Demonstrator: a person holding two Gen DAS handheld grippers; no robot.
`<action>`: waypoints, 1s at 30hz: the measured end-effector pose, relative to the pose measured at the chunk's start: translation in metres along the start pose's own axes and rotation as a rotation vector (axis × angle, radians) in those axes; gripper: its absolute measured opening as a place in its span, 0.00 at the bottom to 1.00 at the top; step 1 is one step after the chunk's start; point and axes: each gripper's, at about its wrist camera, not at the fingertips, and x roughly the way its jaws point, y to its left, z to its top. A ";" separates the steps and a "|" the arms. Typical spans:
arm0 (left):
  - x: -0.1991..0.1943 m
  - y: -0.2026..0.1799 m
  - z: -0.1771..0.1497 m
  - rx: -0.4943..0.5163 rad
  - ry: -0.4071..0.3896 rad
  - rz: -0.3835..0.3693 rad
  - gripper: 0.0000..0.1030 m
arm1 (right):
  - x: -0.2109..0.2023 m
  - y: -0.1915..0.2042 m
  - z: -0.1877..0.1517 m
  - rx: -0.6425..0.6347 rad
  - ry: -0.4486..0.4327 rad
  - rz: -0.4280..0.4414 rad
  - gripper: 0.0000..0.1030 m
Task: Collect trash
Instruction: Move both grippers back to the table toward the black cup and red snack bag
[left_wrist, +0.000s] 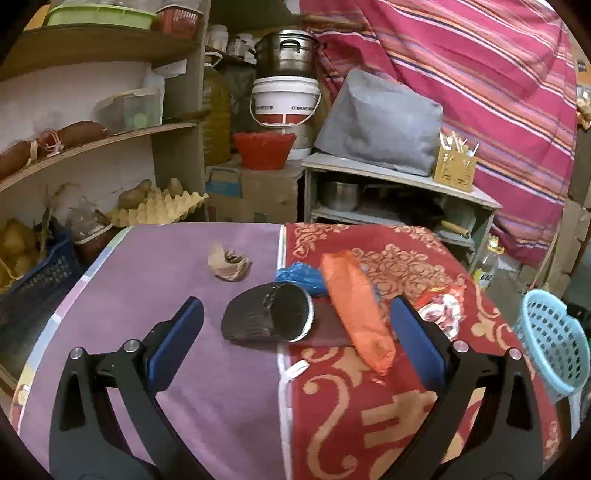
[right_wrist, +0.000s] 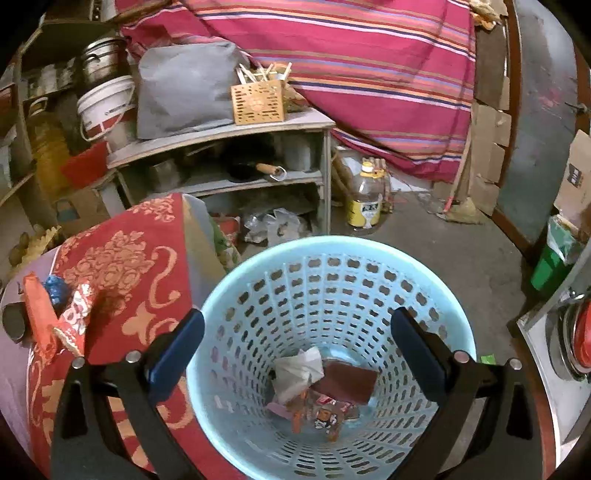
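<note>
1. The right gripper (right_wrist: 297, 343) hangs directly over the mouth of the blue basket (right_wrist: 424, 266), its tongs spread wide with nothing between them; judged from that pose, it is placed for dropping trash in.
2. Down in the basket's bottom lie a white crumpled paper (right_wrist: 300, 369), a brown card (right_wrist: 349, 380) and a printed snack wrapper (right_wrist: 325, 411); its lettering is too small to read.
3. The left gripper (left_wrist: 295, 325) has its tongs wide apart and empty, straddling the litter on the table (left_wrist: 177, 369) beside the basket, likely lining up a pick.
4. Between those tongs lies a black flattened cup (left_wrist: 269, 317), tipped on its side, with an orange plastic bag (left_wrist: 354, 310) leaning across its basket-side edge.
5. Just behind them sits a blue plastic bag (left_wrist: 299, 277), and nearer the basket a red-and-white wrapper (left_wrist: 443, 306), its print illegible.
6. Farther from the basket, alone on the purple cloth, rests a beige crumpled scrap (left_wrist: 229, 264).
7. Well beyond the table a white bucket (left_wrist: 284, 103) carries a label band I cannot read.
</note>
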 end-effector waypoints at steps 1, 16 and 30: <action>0.001 0.001 0.000 0.002 0.003 0.004 0.95 | -0.001 0.001 0.001 -0.003 -0.004 0.012 0.96; 0.018 0.038 -0.002 -0.018 0.026 0.067 0.95 | -0.006 0.089 -0.006 -0.210 -0.072 0.152 0.96; 0.065 0.048 -0.011 -0.040 0.117 0.054 0.95 | 0.021 0.169 -0.018 -0.277 0.012 0.178 0.96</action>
